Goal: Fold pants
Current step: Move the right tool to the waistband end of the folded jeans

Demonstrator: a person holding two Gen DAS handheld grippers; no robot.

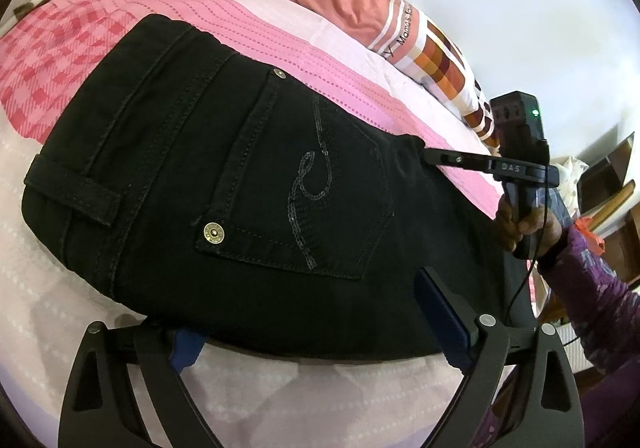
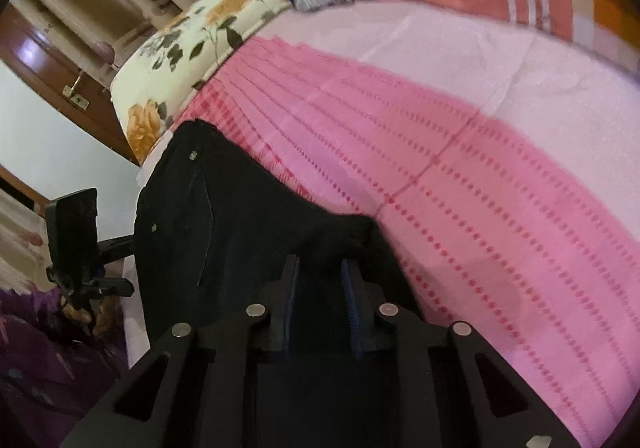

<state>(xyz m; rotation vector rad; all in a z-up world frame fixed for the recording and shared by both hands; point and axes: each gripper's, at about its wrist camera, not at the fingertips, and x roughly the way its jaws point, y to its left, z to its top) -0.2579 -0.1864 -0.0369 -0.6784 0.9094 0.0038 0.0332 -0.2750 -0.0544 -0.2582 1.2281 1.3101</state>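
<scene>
Black denim pants (image 1: 248, 183) on pink bed sheet (image 1: 280, 23): soft, floppy, bit heavy. Right gripper (image 2: 320, 268) pinching bunched edge at 3 o'clock. Left gripper (image 1: 304, 312) wide apart, holding nothing; grab thick waistband.

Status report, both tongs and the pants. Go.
Right tongs pinched on a bunched edge of the black pants. Left tongs wide open at the near edge, gripping nothing. Pants flat on the pink bedsheet; nothing in the way.

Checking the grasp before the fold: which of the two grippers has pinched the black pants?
The right gripper: its jaws are nearly closed on a bunch of the pants. The left gripper stands wide open.
</scene>
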